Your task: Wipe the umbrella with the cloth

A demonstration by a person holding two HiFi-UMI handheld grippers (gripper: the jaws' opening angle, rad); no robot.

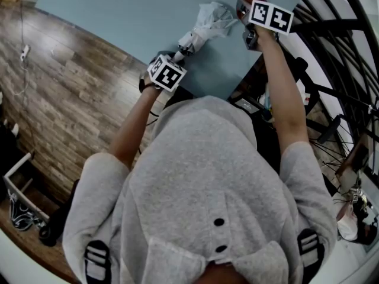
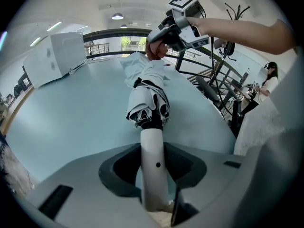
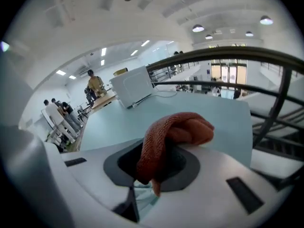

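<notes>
Roughly, the pale blue table (image 1: 106, 16) fills the top of the head view. A folded white umbrella (image 1: 204, 22) lies on it, running toward 1 o'clock from the left gripper (image 2: 154, 189), whose jaws clamp its white handle (image 2: 152, 146). The right gripper (image 3: 154, 167), at 3 o'clock of the canopy end, is closed on a bunched rust cloth (image 3: 173, 134).

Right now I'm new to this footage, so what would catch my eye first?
A folded white umbrella lies on the pale blue table, its handle clamped in the left gripper. The right gripper grips a bunched rust-red cloth at the umbrella's far end.
</notes>
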